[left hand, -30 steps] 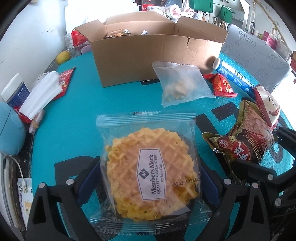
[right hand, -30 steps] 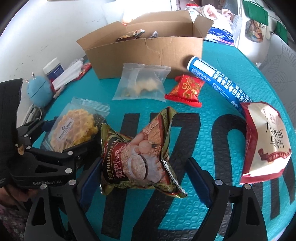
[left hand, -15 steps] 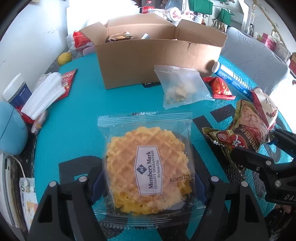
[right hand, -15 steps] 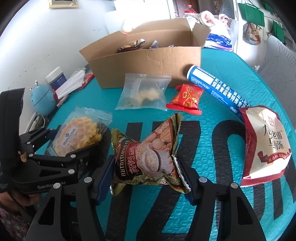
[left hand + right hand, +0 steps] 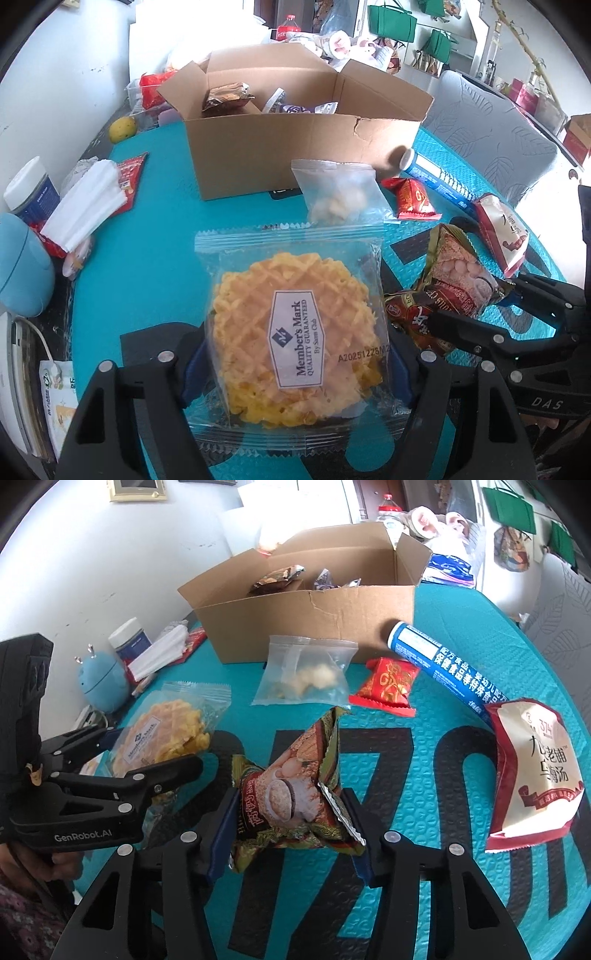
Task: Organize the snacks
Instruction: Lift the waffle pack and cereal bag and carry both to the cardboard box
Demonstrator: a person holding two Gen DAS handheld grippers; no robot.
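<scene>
My left gripper [image 5: 295,369] is shut on a clear-wrapped Member's Mark waffle pack [image 5: 295,332] and holds it above the teal mat. The pack also shows in the right wrist view [image 5: 162,734]. My right gripper [image 5: 288,830] is shut on a crumpled brown-green snack bag [image 5: 295,794], which also shows in the left wrist view [image 5: 450,291]. An open cardboard box [image 5: 295,155] with a few snacks inside stands at the back [image 5: 314,620].
On the mat lie a clear bag of pale pieces [image 5: 306,675], a red packet [image 5: 388,686], a blue tube [image 5: 443,664] and a white-red bag [image 5: 535,771]. At left stand a blue round object [image 5: 22,266], a jar [image 5: 29,188] and white napkins [image 5: 88,203].
Both grippers have closed on their packs and lifted them off the mat, moving forward toward the box. The box interior now shows more.
</scene>
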